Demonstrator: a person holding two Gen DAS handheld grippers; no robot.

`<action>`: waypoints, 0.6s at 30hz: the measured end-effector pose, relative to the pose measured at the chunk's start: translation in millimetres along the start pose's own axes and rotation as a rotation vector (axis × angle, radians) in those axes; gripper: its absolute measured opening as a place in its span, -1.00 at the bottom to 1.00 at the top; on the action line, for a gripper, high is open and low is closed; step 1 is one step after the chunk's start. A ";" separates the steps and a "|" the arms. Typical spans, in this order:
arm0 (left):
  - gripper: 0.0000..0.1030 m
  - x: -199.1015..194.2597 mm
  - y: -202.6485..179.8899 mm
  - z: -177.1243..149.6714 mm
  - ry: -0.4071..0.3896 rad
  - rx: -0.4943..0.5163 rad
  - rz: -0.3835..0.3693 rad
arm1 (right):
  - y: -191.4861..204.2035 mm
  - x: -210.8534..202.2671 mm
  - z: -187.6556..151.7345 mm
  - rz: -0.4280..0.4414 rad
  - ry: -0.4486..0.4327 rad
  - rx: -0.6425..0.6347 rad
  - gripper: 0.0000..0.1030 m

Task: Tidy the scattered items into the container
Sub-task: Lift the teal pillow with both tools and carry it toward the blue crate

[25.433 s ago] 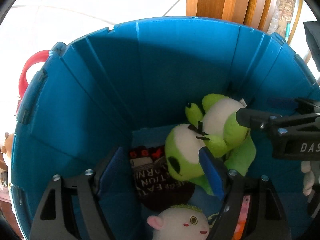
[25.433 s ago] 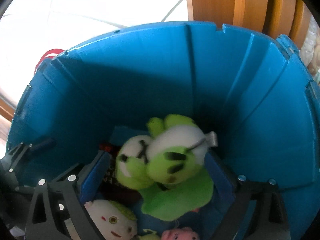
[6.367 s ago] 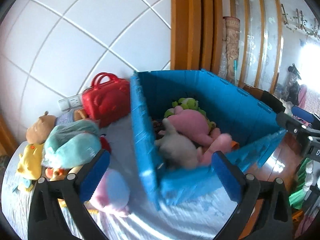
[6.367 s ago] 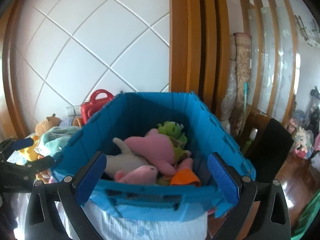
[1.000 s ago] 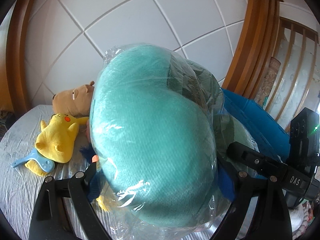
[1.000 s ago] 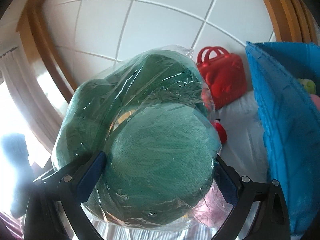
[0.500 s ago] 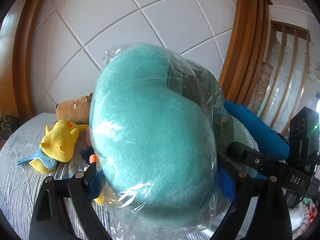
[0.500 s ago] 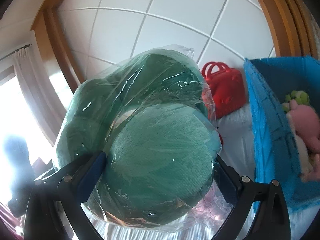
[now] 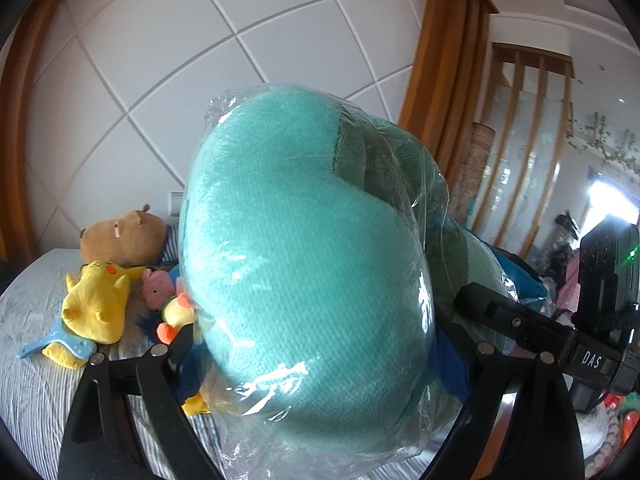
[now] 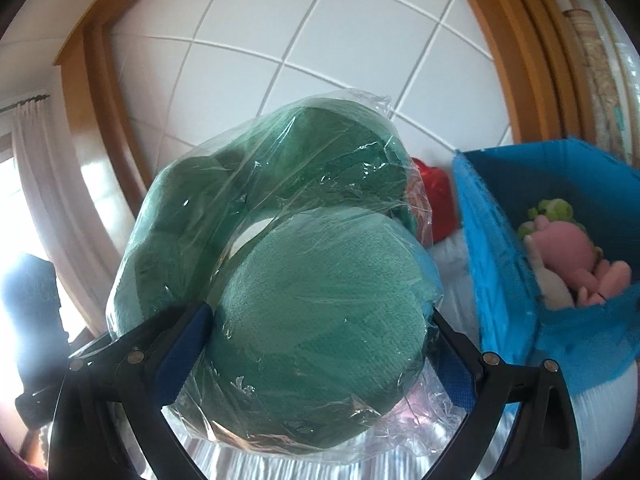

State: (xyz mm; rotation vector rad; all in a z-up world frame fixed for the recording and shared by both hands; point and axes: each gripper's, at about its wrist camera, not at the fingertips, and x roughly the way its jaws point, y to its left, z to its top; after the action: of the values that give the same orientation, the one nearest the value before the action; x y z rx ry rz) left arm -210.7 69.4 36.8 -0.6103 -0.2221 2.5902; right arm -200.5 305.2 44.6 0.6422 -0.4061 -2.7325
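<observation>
A big teal plush pillow in clear plastic wrap point(image 9: 304, 280) fills the left wrist view; my left gripper point(image 9: 316, 364) is shut on one end of it. My right gripper point(image 10: 320, 348) is shut on its other end point(image 10: 320, 320). Both hold it up above the bed. The blue crate point(image 10: 500, 264) stands to the right in the right wrist view, with a pink plush point(image 10: 568, 256) and a green frog plush point(image 10: 552, 210) inside. The right gripper's body point(image 9: 560, 336) shows at the right of the left wrist view.
On the grey bedspread point(image 9: 24, 384) lie a yellow Pikachu plush point(image 9: 96, 304), a brown bear plush point(image 9: 120, 236), a small pink plush point(image 9: 156, 288) and a light blue toy point(image 9: 60, 344). A red toy case point(image 10: 436, 204) sits behind the pillow by the tiled wall.
Both grippers have lifted the wrapped pillow higher and swung toward the crate. More of the crate's inside shows in the right wrist view.
</observation>
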 end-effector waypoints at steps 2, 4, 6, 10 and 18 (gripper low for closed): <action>0.80 1.6 -6.0 1.3 0.006 0.009 -0.020 | -1.6 -8.4 -1.2 -0.019 -0.006 0.012 0.97; 0.80 5.8 -11.4 2.4 0.010 0.013 -0.039 | -5.1 -15.4 -0.5 -0.037 -0.013 0.019 0.97; 0.80 10.4 -21.5 5.2 0.013 0.019 -0.058 | -10.1 -23.7 1.5 -0.053 -0.023 0.023 0.97; 0.80 23.1 -47.0 11.1 0.007 0.045 -0.083 | -29.7 -39.7 8.5 -0.076 -0.053 0.034 0.97; 0.80 80.6 -135.9 20.7 -0.017 0.061 -0.125 | -110.5 -73.7 38.5 -0.108 -0.101 0.029 0.97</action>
State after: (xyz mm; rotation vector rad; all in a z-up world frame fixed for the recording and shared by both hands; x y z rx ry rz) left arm -229.1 226.1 59.3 -0.5356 -0.1795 2.4726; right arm -180.7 439.9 68.6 0.5508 -0.4480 -2.8755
